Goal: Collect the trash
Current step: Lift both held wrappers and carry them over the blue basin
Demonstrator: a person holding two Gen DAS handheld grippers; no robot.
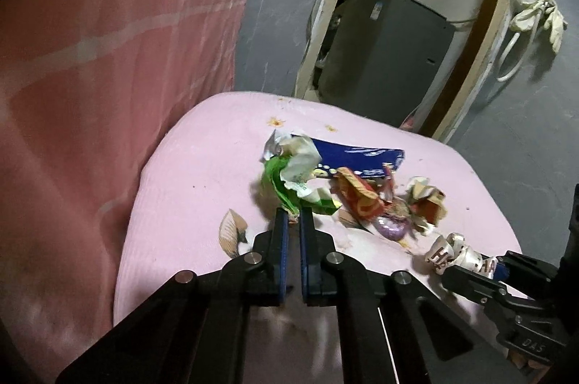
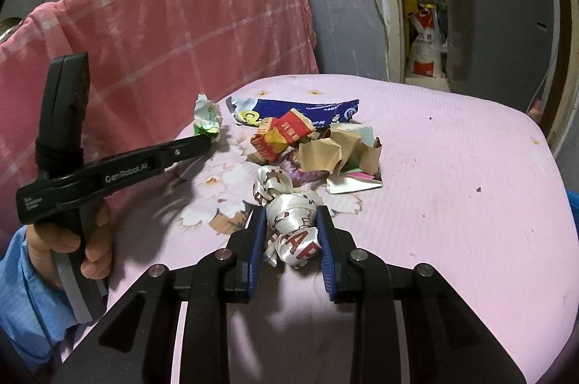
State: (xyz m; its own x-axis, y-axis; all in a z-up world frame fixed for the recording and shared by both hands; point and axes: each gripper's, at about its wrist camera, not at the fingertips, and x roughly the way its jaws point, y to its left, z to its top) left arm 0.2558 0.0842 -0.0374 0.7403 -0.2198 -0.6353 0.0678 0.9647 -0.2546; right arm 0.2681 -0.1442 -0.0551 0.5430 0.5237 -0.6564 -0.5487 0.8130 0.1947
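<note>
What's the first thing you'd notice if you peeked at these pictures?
A colourful pile of crumpled wrappers in the middle of the pink sheet. The right gripper, nearest the camera, squeezes a shiny white ribbon with red letters, while the left gripper pinches a green-and-white wrapper at the pile's left edge.

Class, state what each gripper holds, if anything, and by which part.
Left gripper: green and white wrapper, pinched at its near lower edge. Right gripper: white ribbon, clamped around its bunched middle.
</note>
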